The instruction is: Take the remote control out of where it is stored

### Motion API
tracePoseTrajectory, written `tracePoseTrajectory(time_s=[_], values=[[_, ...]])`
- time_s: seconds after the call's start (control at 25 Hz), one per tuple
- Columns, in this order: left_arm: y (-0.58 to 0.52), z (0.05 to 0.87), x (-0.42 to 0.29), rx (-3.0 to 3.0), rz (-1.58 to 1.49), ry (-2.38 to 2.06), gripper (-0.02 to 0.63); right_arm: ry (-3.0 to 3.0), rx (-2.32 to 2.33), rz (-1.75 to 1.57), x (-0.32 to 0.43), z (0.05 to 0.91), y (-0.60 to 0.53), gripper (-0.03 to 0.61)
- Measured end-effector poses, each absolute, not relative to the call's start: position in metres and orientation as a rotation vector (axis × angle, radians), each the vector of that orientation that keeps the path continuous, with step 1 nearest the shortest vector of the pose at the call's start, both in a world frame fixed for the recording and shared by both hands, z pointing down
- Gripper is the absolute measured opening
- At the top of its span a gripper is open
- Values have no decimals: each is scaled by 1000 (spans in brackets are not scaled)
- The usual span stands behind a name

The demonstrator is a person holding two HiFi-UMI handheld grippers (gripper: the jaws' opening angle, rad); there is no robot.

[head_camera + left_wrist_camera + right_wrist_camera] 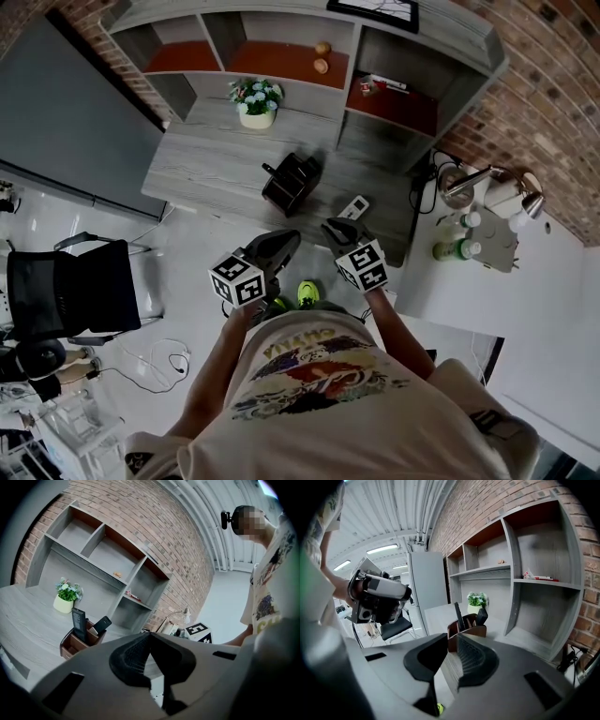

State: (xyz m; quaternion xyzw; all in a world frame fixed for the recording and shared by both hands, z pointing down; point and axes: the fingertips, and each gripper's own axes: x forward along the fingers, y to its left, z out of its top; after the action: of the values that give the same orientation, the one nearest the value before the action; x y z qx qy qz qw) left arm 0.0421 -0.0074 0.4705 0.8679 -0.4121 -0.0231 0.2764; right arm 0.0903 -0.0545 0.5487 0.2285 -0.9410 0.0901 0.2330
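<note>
A brown desk holder [291, 183] stands on the grey desk [206, 159] with two dark remote controls upright in it [78, 623] [102, 624]. The right gripper view shows the same holder [468, 631] ahead of the jaws. A light remote control [353, 207] lies flat on the desk to the holder's right. My right gripper [336, 227] [452, 641] hovers just in front of that remote, its jaws a narrow gap apart with nothing between them. My left gripper [279, 242] [150, 634] hangs at the desk's front edge, pads touching, empty.
A potted plant [255, 103] sits at the back of the desk below a shelf unit [309, 56] holding small items. A lamp [473, 180] and bottles [452, 248] stand on a white side table at the right. A black chair [75, 286] is on the left.
</note>
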Motion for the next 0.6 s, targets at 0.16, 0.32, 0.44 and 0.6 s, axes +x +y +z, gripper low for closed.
tracePoseTrajectory(time_s=[0.16,0.32,0.44,0.6], values=[[-6,475,34,2304,-48,-1147,5,-2591,626,250,89,548,-54,67],[-4,472,23,2285,-67,-1194,5,-2590,605,262,83,551,-49,67],[-3,470,10,2270,-84,-1231,5,-2591,587,256,75,554,-45,67],[-1,473,-7,2244,-99,-1260,5,-2591,569,261,61,551,-44,67]])
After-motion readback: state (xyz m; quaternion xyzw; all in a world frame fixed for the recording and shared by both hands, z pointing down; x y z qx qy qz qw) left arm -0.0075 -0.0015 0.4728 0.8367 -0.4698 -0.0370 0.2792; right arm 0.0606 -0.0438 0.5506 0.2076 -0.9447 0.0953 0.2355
